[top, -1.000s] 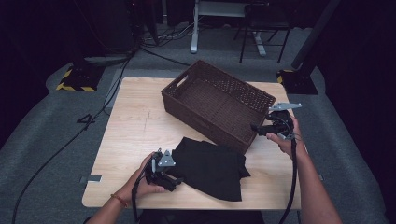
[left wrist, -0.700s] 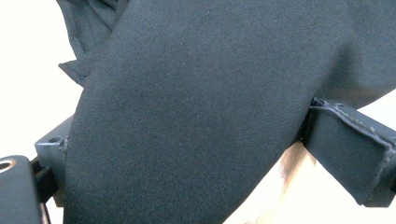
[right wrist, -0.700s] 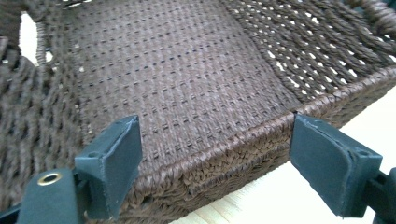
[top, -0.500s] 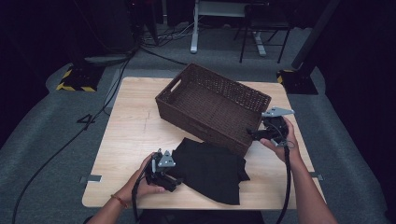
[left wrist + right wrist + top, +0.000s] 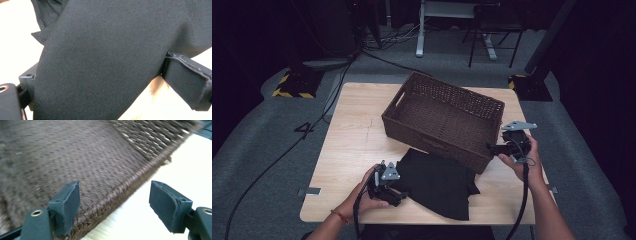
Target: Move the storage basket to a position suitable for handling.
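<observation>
L gripper at near-left table edge: jaws closed on black cloth. In the left gripper view the cloth drapes thick between the jaws, pinched at its left corner. Cloth lies flat-ish on table, just in front of basket, far edge at or under basket's near wall; cannot tell if touching.

R gripper at basket's near-right corner. Jaws part open and have just been closing. In the right gripper view they straddle the basket's lower rim: one pad against the weave, other pad over bare table, clear of the wall. No grip yet. Weave blurred there.

Step, as judged: R hand shifting/steadying basket while L hand keeps hold of cloth, prob. setting up to load cloth into basket. Early; cloth wholly outside basket.

Next move calls for: R jaws to bite on the wall or else let go; then L to lift cloth high enough to clear near wall and carry it over the rim. One-corner hold means cloth will hang and trail; prob. needs R to take a second corner.

Around: basket sits skewed on table, handle cut-out at its left end. Basket empty as far as seen. Cable from L gripper trails off near edge. Beyond the table: chair, desk legs, floor cables, yellow-black striped block. Obstacle: basket's near wall, betw. cloth and interior.
</observation>
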{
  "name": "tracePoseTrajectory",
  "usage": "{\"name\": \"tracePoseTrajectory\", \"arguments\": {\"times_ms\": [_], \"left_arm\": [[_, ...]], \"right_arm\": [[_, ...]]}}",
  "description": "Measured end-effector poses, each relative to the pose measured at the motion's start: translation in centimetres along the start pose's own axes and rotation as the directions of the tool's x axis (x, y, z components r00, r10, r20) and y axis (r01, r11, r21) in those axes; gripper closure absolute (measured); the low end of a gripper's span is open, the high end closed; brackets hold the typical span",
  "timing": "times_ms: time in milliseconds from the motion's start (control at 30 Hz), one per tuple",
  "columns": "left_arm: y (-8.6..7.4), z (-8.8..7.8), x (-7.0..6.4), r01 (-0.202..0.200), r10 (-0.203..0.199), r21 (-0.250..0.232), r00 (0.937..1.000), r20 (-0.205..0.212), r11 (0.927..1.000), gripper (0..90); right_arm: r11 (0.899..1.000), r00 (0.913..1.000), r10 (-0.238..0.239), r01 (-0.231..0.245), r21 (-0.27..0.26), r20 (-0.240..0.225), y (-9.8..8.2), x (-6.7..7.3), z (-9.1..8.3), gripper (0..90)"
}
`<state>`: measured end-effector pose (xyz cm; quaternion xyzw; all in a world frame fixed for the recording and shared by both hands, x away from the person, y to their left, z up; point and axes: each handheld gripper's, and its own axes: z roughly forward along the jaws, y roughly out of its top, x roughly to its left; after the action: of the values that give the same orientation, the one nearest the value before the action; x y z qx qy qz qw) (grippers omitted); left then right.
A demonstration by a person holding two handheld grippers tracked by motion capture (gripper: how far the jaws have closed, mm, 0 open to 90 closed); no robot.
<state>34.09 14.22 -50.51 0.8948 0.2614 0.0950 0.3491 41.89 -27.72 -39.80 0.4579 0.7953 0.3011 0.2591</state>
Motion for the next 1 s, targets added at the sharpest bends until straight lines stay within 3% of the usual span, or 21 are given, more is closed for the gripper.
{"name": "tracePoseTrajectory", "arguments": {"times_ms": [33, 100, 167, 233, 367, 433, 467, 500, 533, 567, 633, 700, 733, 800, 900, 933, 1000], "left_arm": [[0.0, 0.0, 0.0, 0.000, 0.000, 0.000, 1.0000, 0.000, 1.0000, 5.4], [0.0, 0.0, 0.0, 0.000, 0.000, 0.001, 1.0000, 0.000, 1.0000, 5.3], [0.1, 0.1, -0.1, 0.000, 0.000, 0.001, 1.0000, 0.003, 1.0000, 5.2], [0.2, 0.1, -0.3, -0.007, 0.007, 0.003, 1.0000, 0.005, 1.0000, 5.2], [0.4, 0.4, -0.7, -0.008, 0.008, 0.005, 0.9999, 0.011, 1.0000, 4.8], [0.6, 0.5, -0.8, -0.011, 0.011, 0.003, 0.9999, 0.013, 0.9999, 4.7], [0.6, 0.5, -0.9, -0.013, 0.013, 0.005, 0.9998, 0.012, 0.9999, 4.7], [0.6, 0.5, -0.9, -0.013, 0.013, 0.005, 0.9998, 0.012, 0.9999, 4.8], [0.6, 0.5, -1.0, -0.011, 0.011, 0.004, 0.9999, 0.010, 0.9999, 4.9], [0.6, 0.5, -1.0, -0.007, 0.007, 0.003, 1.0000, 0.006, 1.0000, 4.9], [0.6, 0.5, -1.1, -0.003, 0.003, 0.004, 1.0000, 0.002, 1.0000, 4.7], [0.6, 0.6, -1.2, 0.003, -0.003, 0.006, 1.0000, 0.001, 1.0000, 4.3], [0.8, 0.7, -1.3, 0.012, -0.012, 0.010, 0.9999, -0.008, 0.9999, 2.9], [0.9, 0.9, -1.4, 0.023, -0.023, 0.012, 0.9996, -0.019, 0.9997, 2.0], [1.0, 1.0, -1.5, 0.029, -0.029, 0.013, 0.9993, -0.024, 0.9995, 1.5], [1.0, 1.0, -1.5, 0.030, -0.030, 0.013, 0.9993, -0.024, 0.9995, 1.2], [1.1, 1.1, -1.6, 0.032, -0.032, 0.012, 0.9992, -0.026, 0.9994, 0.8]], "right_arm": [[1.000, 1.0000, 0.000, 0.000, 0.000, 0.000, 0.0, 0.0, 0.0, 26.6], [1.000, 0.9974, 0.018, -0.018, 0.002, 0.070, -0.5, -1.7, 0.0, 26.4], [0.999, 0.9951, 0.037, -0.037, -0.004, 0.092, -0.7, -2.6, 0.0, 26.4], [0.999, 0.9951, 0.040, -0.039, -0.009, 0.090, -0.8, -2.8, 0.0, 26.4], [0.997, 0.9987, 0.015, -0.012, -0.073, 0.048, -1.3, -2.4, -1.2, 26.4], [0.991, 0.9993, 0.006, -0.001, -0.132, 0.037, -1.6, -2.0, -2.5, 25.3], [0.982, 0.9999, 0.000, 0.002, -0.189, 0.013, -2.0, -1.7, -4.1, 23.5], [0.982, 0.9999, 0.000, 0.002, -0.189, 0.013, -2.0, -1.7, -4.1, 23.5], [0.971, 0.9999, 0.013, -0.015, -0.238, -0.010, -2.7, -1.2, -5.6, 22.6], [0.971, 0.9999, 0.013, -0.015, -0.238, -0.010, -2.7, -1.2, -5.6, 22.6], [0.953, 0.9982, 0.015, -0.032, -0.300, -0.058, -4.6, 0.1, -8.0, 20.9], [0.952, 0.9974, 0.011, -0.032, -0.305, -0.071, -5.1, 0.5, -8.3, 20.4], [0.946, 0.9946, -0.012, -0.022, -0.323, -0.103, -6.8, 1.9, -8.9, 19.9], [0.954, 0.9913, -0.069, 0.033, -0.297, -0.112, -8.1, 3.4, -8.5, 18.6], [0.960, 0.9884, -0.087, 0.049, -0.276, -0.125, -9.2, 4.6, -8.1, 18.3], [0.964, 0.9768, -0.094, 0.041, -0.262, -0.192, -10.3, 5.7, -7.4, 16.6], [0.968, 0.9697, -0.096, 0.038, -0.247, -0.225, -10.9, 6.7, -6.6, 15.8]]}}
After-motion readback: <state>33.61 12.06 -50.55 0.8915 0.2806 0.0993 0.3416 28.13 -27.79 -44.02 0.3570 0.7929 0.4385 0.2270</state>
